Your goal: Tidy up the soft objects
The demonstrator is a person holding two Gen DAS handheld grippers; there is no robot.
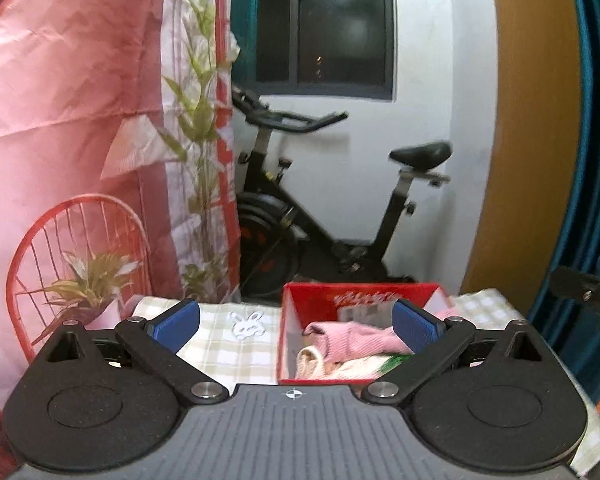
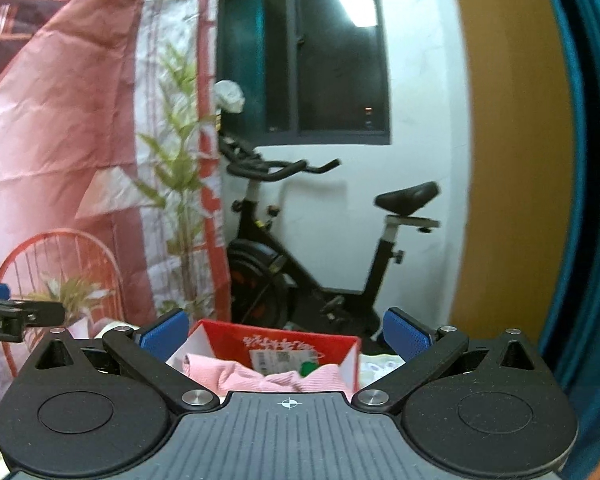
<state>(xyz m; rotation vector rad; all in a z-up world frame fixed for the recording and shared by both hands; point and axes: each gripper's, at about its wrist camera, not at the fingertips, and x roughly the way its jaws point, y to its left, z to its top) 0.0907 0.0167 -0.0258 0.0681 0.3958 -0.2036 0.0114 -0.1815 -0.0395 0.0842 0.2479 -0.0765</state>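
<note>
red box (image 1: 300, 312): glossy card, white inside
pink cloth (image 1: 352, 340): ribbed knit, matt; cream cloth (image 1: 312, 362) under it, soft
table (image 1: 228, 344): covered in checked woven cloth, matt
left gripper (image 1: 296, 320): blue textured pads; black matt plastic arms; shiny metal pivots
backdrop (image 1: 60, 100): creased, faintly glossy sheet

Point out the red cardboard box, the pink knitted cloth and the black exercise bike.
Red cardboard box (image 1: 320, 300): left wrist view, inner back wall.
Pink knitted cloth (image 1: 356, 340): left wrist view, middle of its fold.
Black exercise bike (image 2: 408, 198): right wrist view, saddle.
</note>
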